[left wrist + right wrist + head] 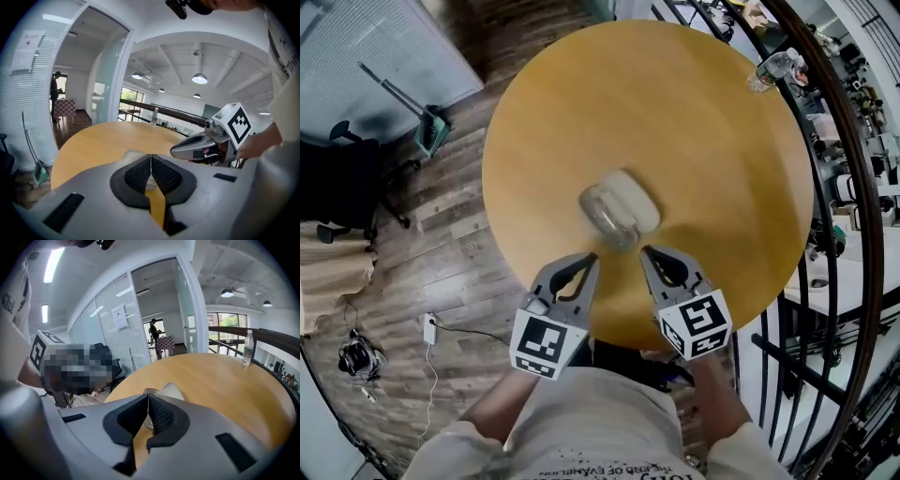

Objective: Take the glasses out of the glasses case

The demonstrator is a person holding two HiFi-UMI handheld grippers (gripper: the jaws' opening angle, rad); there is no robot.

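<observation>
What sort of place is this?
Likely an upper-floor office: glass partitions, an office chair, and a railing beside the round table.

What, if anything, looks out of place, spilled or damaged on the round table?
Nothing stands out. The glasses case lies near the middle of the table, the bottle stands upright near its far edge, and no spill shows.

Head cam stares steeply down at my round table [703,131]. Both gripper cams sit low behind my jaws, looking across it. All three catch the glasses case [619,208] and bottle [769,67].
</observation>
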